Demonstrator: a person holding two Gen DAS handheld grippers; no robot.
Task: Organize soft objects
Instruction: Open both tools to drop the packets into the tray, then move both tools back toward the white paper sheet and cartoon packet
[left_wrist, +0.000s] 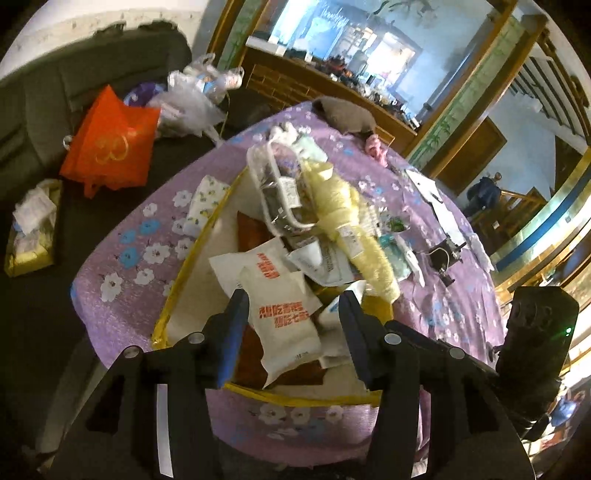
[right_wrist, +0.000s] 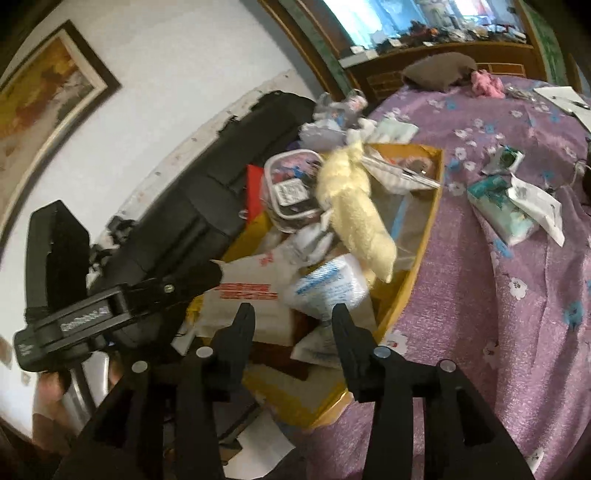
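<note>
Both grippers, left gripper and right gripper, agape above crowded gold box.

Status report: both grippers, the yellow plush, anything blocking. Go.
Left gripper open, empty, over white packets. Right gripper open, empty. Yellow plush draped over the clear container in the gold box. Loose packets crowd beneath it.

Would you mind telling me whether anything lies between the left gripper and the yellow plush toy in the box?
Yes. The left gripper, jaws open, hangs over a white snack packet with red print near the front of the gold-rimmed box. The yellow plush toy lies farther back, draped over other packets and beside a clear plastic container. Those packets lie between.
</note>
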